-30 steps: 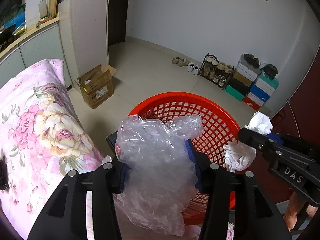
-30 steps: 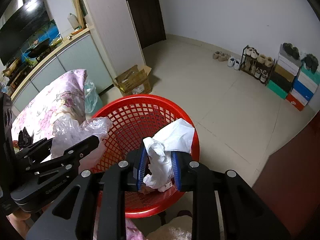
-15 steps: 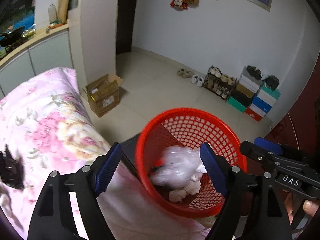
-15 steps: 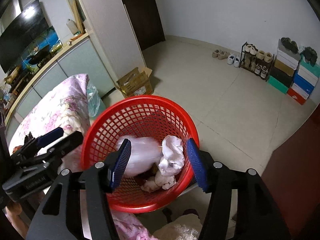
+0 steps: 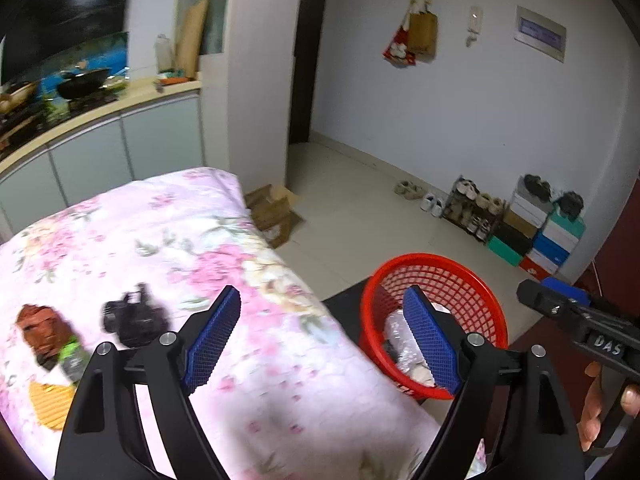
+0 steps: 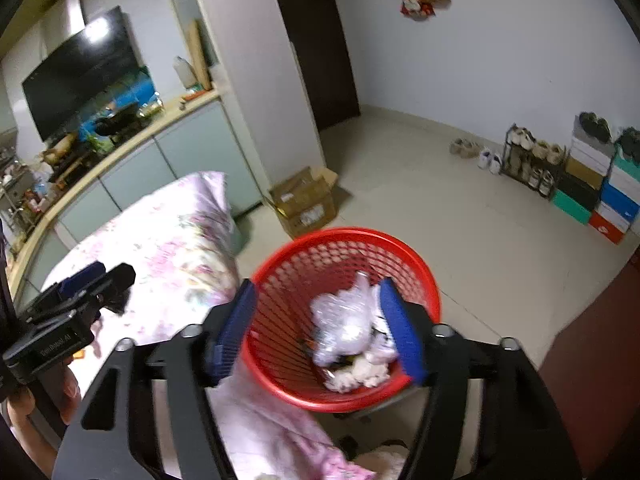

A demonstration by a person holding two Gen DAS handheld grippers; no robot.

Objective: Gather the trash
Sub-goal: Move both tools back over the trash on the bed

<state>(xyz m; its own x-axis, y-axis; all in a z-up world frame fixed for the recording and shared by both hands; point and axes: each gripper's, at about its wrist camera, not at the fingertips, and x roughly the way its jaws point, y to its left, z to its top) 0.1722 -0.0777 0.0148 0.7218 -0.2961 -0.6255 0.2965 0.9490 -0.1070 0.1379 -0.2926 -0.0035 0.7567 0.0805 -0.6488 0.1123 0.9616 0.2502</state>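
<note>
A red mesh basket (image 5: pixel 472 280) (image 6: pixel 320 252) stands beside the table's right end. A clear plastic bag (image 6: pixel 344 324) and white crumpled paper (image 6: pixel 360 376) lie inside it. My left gripper (image 5: pixel 324 332) is open and empty above the pink floral tablecloth (image 5: pixel 160 232). My right gripper (image 6: pixel 320 328) is open and empty above the basket. On the cloth at left lie a black object (image 5: pixel 134 318), a brown and green wrapper (image 5: pixel 48 340) and an orange piece (image 5: pixel 50 404).
A cardboard box (image 6: pixel 306 200) sits on the tiled floor beyond the table. A shoe rack and stacked shoeboxes (image 6: pixel 592 184) line the right wall. A kitchen counter (image 5: pixel 80 120) runs along the left behind the table.
Both grippers opened and dropped the plastic bag and the white paper into the basket, then pulled back and up. The left gripper swung left over the table.
</note>
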